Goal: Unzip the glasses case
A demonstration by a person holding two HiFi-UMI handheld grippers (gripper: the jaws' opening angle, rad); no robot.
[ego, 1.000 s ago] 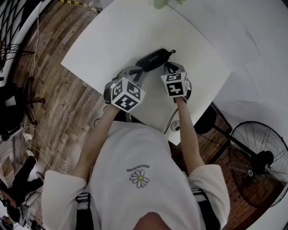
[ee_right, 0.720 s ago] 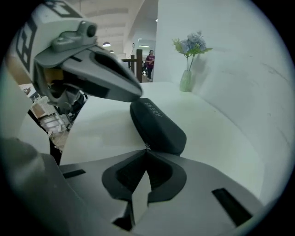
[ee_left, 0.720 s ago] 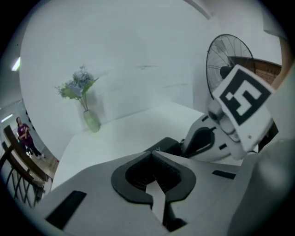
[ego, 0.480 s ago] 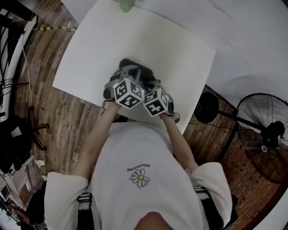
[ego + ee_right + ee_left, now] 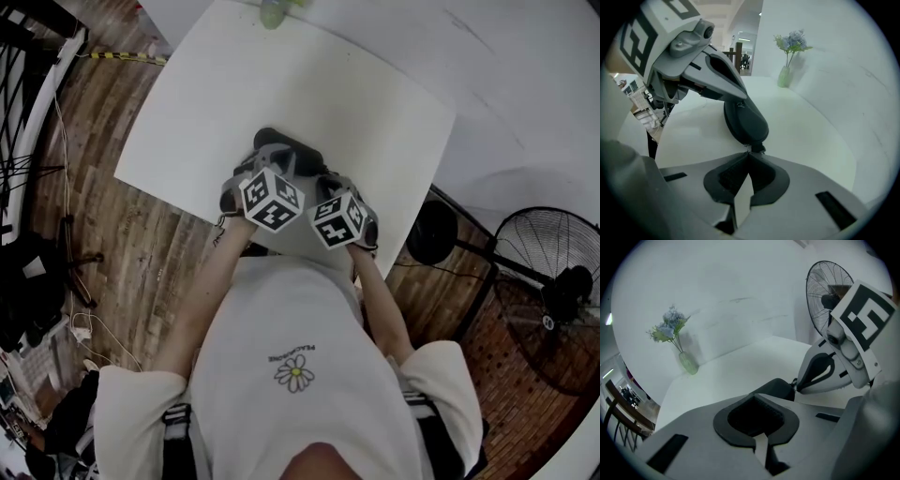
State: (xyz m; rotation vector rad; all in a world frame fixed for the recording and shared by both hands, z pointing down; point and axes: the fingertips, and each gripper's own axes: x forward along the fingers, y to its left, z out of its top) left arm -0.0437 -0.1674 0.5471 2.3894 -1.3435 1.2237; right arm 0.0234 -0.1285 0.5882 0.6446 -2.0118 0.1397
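Note:
A dark glasses case (image 5: 281, 143) lies on the white table (image 5: 375, 103), mostly hidden under both grippers. In the right gripper view the case (image 5: 744, 123) stretches away from my jaws. My right gripper (image 5: 749, 152) is shut on the small zipper pull at the case's near end. My left gripper (image 5: 739, 97) comes in from the left and is shut on the case's far half. In the left gripper view the case (image 5: 777, 389) shows just past the left gripper (image 5: 757, 398), with the right gripper (image 5: 799, 383) beside it. The marker cubes (image 5: 272, 199) sit close together.
A green vase of flowers (image 5: 272, 11) stands at the table's far edge. A standing fan (image 5: 548, 309) and a dark round stool (image 5: 431, 232) are on the wooden floor to the right. The table's near edge (image 5: 187, 202) lies just below the grippers.
My right gripper has moved from the case's right end toward the left gripper and the near edge, still shut. The case now lies mostly under the grippers. The left gripper shifted a little.

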